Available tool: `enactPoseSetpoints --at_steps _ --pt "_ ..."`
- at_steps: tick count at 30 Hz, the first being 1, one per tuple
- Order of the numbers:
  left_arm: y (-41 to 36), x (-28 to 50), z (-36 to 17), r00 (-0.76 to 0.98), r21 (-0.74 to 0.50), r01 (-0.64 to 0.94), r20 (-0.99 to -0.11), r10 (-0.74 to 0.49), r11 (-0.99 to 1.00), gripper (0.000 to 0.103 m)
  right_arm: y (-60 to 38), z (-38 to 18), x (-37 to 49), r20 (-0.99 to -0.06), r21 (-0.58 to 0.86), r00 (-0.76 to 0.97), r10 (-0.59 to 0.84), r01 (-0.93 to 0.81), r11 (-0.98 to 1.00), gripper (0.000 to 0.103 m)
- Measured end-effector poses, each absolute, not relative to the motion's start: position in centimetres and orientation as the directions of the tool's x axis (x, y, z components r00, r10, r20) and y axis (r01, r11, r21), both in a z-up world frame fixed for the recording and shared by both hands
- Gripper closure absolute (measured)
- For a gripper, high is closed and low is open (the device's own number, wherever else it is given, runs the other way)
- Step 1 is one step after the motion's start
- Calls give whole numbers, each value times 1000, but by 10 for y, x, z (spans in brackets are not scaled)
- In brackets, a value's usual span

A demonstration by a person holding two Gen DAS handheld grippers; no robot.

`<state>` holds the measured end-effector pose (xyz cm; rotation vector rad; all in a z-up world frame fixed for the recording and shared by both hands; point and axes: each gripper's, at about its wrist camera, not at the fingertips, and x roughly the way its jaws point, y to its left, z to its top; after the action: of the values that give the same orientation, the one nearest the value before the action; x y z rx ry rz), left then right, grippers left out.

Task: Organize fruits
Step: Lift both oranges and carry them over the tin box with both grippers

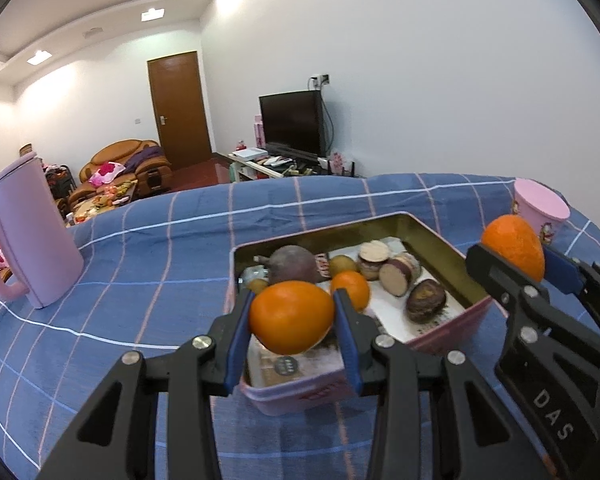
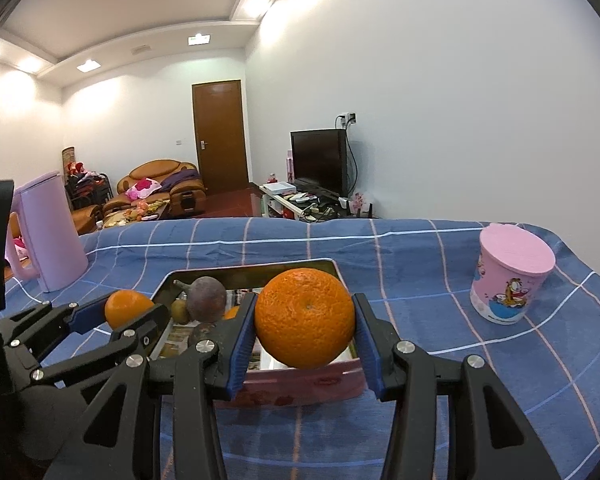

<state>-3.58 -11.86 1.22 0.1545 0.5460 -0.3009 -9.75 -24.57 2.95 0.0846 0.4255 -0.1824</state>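
My left gripper (image 1: pixel 293 316) is shut on a smooth orange (image 1: pixel 291 317), held above the near end of a pink tin box (image 1: pixel 452 326). Inside the box lie a small orange (image 1: pixel 352 288), a dark purple fruit (image 1: pixel 294 266), a small brownish-green fruit (image 1: pixel 342 264), cut sweet-potato pieces (image 1: pixel 396 276) and a dark round fruit (image 1: pixel 425 300). My right gripper (image 2: pixel 305 322) is shut on a larger, rough-skinned orange (image 2: pixel 305 318) over the box's near right corner (image 2: pixel 340 380). The right gripper (image 1: pixel 518 258) also shows in the left wrist view with its orange (image 1: pixel 514 246), and the left gripper (image 2: pixel 118 312) in the right wrist view.
A lilac jug (image 1: pixel 36 236) stands at the left on the blue checked cloth (image 1: pixel 160 248). A pink lidded cup (image 2: pixel 510 276) stands at the right near the table edge. Beyond the table are a sofa (image 1: pixel 126 164), a door and a television (image 1: pixel 294 122).
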Motion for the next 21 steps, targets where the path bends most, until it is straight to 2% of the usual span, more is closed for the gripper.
enactPoseSetpoints --at_steps 21 --pt "-177 -32 16 757 19 420 -558 -339 907 62 -297 35 -103 -423 9 871 -249 279 960 54"
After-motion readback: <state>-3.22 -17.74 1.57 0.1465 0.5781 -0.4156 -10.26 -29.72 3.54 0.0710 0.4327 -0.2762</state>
